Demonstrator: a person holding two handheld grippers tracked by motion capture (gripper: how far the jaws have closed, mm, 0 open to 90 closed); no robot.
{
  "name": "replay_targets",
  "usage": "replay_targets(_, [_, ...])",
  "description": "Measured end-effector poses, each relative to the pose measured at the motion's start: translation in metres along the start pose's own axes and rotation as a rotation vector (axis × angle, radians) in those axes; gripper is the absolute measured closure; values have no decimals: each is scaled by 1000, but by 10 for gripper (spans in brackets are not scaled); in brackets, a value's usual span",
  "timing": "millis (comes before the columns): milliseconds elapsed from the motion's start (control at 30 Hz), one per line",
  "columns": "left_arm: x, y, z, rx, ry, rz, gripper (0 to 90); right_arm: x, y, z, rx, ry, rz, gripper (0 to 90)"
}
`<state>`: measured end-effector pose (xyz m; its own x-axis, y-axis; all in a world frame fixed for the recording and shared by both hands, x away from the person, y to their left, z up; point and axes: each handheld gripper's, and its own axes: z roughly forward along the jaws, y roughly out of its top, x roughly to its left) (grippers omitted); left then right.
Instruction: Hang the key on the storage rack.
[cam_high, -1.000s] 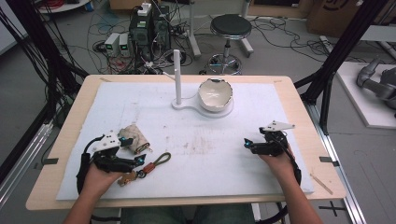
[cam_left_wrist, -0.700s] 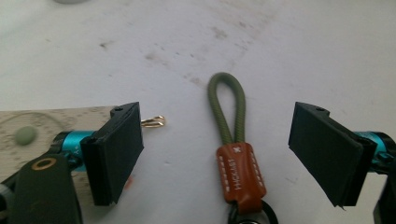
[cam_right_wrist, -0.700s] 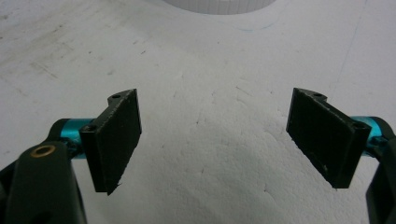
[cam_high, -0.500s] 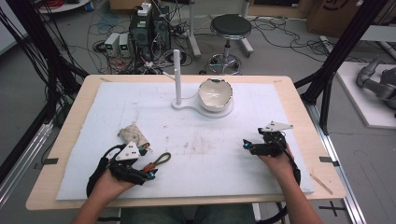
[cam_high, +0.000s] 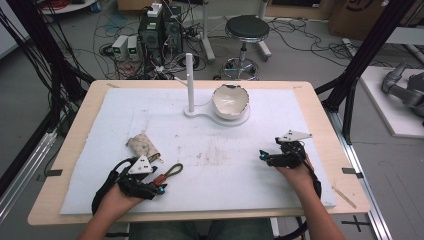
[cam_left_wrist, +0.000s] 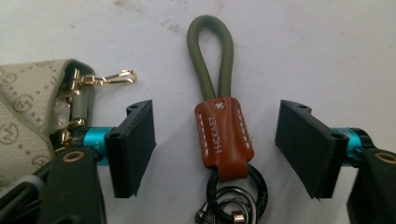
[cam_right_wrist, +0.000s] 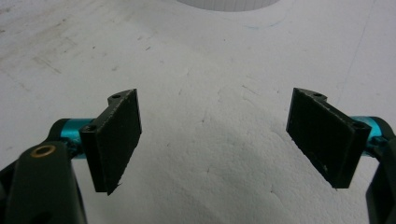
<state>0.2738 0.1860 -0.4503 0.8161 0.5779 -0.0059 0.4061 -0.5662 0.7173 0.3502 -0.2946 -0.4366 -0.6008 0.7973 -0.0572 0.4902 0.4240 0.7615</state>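
Brown leather keychain (cam_left_wrist: 223, 137) framed, not yet gripped.
Left gripper (cam_left_wrist: 215, 140) has been closing around its tab, pads not touching; right gripper (cam_right_wrist: 231, 140) gapes empty; lifting remains.

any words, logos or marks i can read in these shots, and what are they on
"HICKAET", stamped lengthwise on the brown leather tab of the keychain lying between the left gripper jaws.
A small stitched "x" mark at the top of that tab.
A repeated round monogram, perhaps an "M", printed on the beige strap; too small to be sure.
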Motion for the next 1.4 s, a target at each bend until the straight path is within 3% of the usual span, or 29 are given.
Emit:
replay_targets(467, [1,1,-4,10,3,-16,541,1,0,1,4,7,1,183])
replay_targets(833, [-2,4,-4,27,4,10,644,1,0,2,5,11,2,183])
replay_targets(1067, [-2,6,-5,28,-9,6,691,1,0,2,9,12,-2,183])
replay_targets(1267, [-2,9,-8,-4,-12,20,701,2,0,1,10,14,-1,183])
replay_targets(1400, [-2,13,-17,-57,2,5,701,2,0,1,8,15,0,183])
